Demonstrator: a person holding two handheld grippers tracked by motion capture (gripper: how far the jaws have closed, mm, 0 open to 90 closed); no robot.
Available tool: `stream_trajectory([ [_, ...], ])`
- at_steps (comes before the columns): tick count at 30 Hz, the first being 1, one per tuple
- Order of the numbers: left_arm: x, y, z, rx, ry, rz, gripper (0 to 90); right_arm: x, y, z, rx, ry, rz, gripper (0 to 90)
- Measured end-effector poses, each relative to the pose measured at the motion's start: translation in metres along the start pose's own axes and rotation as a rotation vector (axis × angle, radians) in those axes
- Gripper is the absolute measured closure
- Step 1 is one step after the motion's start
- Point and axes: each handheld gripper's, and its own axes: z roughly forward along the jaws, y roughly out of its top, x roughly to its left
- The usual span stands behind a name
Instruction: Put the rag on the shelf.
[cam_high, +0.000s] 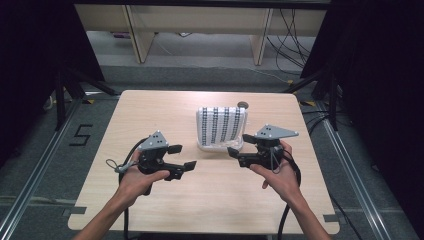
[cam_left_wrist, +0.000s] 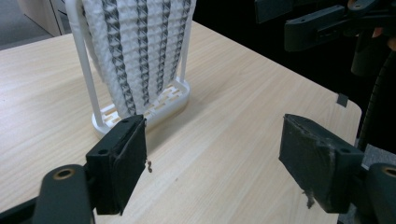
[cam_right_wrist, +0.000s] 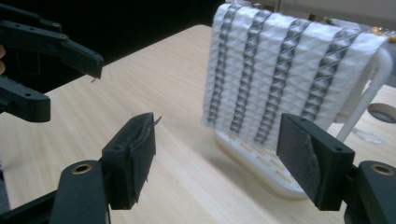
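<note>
Your two hands come in at the near edge of the worktop (cam_high: 150, 200), and each one holds a pair of tongs. Your left tongs (cam_high: 182, 157) are wide open and hold nothing. Your right tongs (cam_high: 239, 149) are wide open too, and they are empty as well. Both point in toward the middle, at the cloth (cam_high: 221, 125) that hangs over a small white rack (cam_high: 220, 146). The cloth is white with dark stripes going up and down, and it drapes over the top bar of the rack so it falls down both sides. The rack stands upright near the middle of the worktop, a bit toward the far side. A small round hole (cam_high: 243, 104) sits in the worktop just behind it. Your right tongs are just beside the near right corner of the rack, and your left tongs are a little farther off to the left. It looks like you are at the reaching step: nothing is gripped yet. In the right gripper view the lower edge of the cloth (cam_right_wrist: 280, 79) hangs just ahead of your open jaws. Next, I think you need to slide one jaw on each side of a bottom edge, then squeeze. Go slowly, because the light rack could tip if you push it.
</note>
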Motion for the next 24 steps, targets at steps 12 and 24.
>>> stream_trajectory([
  [12,-0.006,-0.025,-0.003,0.000,0.004,0.023,22.5,0.010,-0.016,-0.001,0.030,0.019,-0.035,28.7],
  [24,-0.007,-0.045,-0.006,0.019,-0.007,0.023,21.8,0.019,-0.030,0.001,0.057,0.034,-0.026,28.7],
])
